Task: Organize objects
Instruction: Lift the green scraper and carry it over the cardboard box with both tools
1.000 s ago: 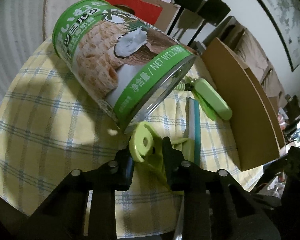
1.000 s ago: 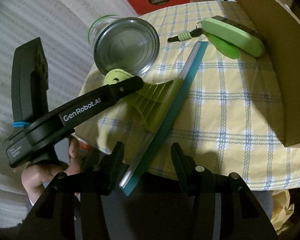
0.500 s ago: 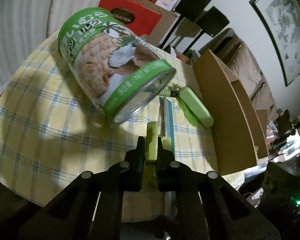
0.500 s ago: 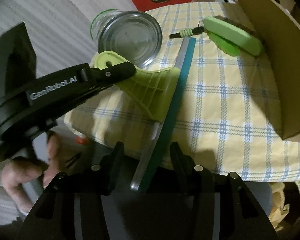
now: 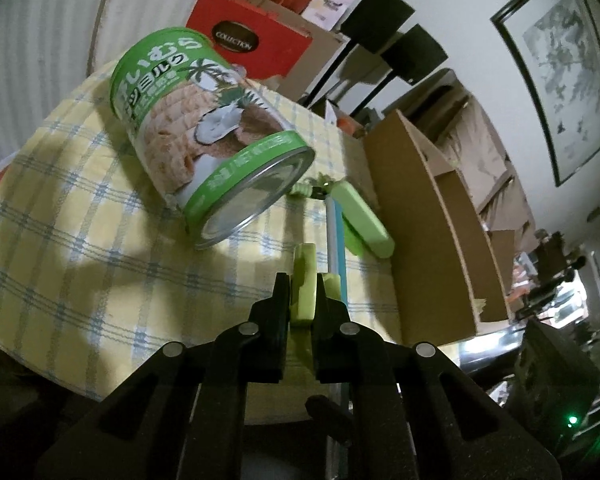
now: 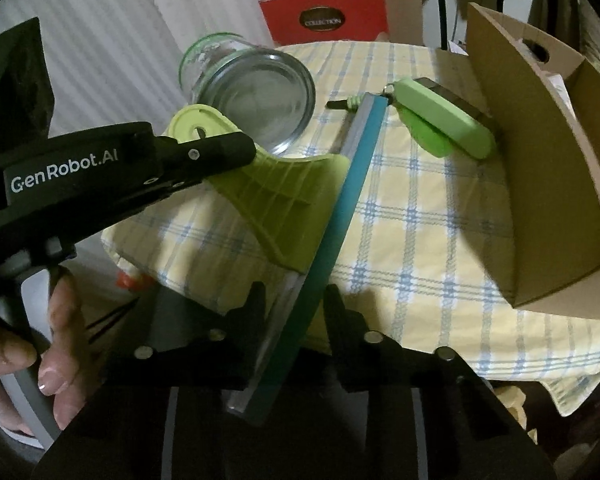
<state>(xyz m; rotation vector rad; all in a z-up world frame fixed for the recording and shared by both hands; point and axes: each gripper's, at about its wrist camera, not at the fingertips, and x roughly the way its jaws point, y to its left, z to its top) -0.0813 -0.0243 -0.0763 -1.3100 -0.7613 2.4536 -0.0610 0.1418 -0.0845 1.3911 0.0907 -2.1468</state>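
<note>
Between both tools (image 5: 303, 294) (image 6: 294, 304), each clamped, the squeegee's (image 6: 296, 208) near end is hidden.

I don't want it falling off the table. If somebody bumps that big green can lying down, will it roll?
Probably yes. The can lies on its round side, so a nudge could start it rolling. The cloth looks soft and slightly rumpled, which may slow it. It lies near the table's edge in the right view, so a roll that way could likely drop it.
</note>
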